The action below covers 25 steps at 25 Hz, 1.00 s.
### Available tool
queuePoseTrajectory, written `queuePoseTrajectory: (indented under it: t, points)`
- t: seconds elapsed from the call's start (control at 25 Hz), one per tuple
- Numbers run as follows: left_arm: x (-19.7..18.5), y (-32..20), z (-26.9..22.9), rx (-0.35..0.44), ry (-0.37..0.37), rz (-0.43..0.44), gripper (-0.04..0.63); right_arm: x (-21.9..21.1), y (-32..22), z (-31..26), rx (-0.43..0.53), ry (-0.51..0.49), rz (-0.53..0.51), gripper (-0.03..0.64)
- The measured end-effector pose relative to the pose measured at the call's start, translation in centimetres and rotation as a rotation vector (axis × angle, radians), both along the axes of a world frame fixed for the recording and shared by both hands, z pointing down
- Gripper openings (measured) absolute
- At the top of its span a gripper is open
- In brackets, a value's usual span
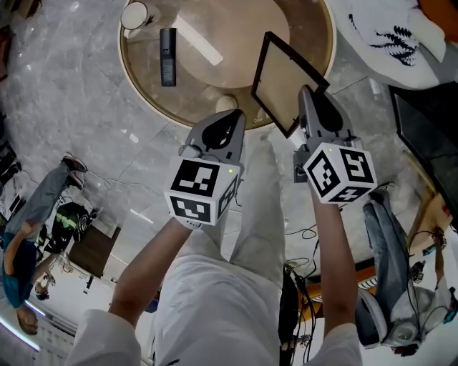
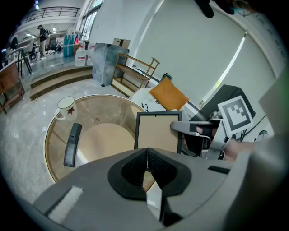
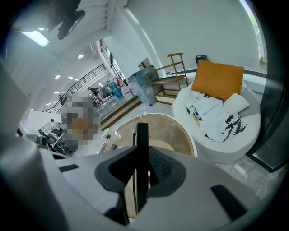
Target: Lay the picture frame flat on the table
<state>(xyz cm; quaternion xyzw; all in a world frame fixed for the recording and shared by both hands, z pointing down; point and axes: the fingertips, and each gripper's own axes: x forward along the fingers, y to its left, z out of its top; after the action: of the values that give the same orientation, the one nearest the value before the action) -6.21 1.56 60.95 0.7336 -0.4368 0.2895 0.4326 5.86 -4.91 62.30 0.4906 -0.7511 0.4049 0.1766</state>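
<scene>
The right claw [image 3: 142,167] is seen clamped on the side edge of the picture frame [image 1: 283,82], the dark rim of the frame being pinched between the two pads, as is shown plainly in the right gripper view. The frame is held on edge and tilted, not flat, over the near right part of the round glass-topped table [image 1: 229,21]; its plain tan face is turned towards the left claw [image 2: 146,164], and its lower corner is seen at the table's rim, though whether it touches the glass cannot be told. The left claw is kept closed, its pads meeting with nothing between them, and it is held just beside the frame, near the table's front edge and apart from the frame itself. A dark remote control [image 1: 167,56] is laid flat on the table's left part, well apart from the frame, and a white mug [image 1: 134,16] is set near the rim beyond it. A white armchair [image 3: 216,126] is placed just beside the table, with an orange cushion [image 3: 217,79] propped against its back and a printed white cloth spread on its seat. Pale marble flooring is seen around the table.
</scene>
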Motion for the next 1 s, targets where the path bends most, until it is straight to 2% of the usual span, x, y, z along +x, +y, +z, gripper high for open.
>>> queuePoseTrajectory:
  t: [0.24,0.52,1.0]
  points:
    - [0.6,0.0,2.0,-0.015,-0.003,-0.007,0.008,0.7,-0.6,2.2,-0.009,-0.035,0.013,0.055]
    - [1.2,-0.5,4.5,-0.002,-0.039,0.036,0.008,1.0,-1.6,4.1,-0.03,-0.088,0.066,0.055]
    - [1.8,-0.6,7.2,-0.041,-0.05,0.041,0.008,2.6,-2.7,8.7,-0.135,-0.112,0.149,0.075]
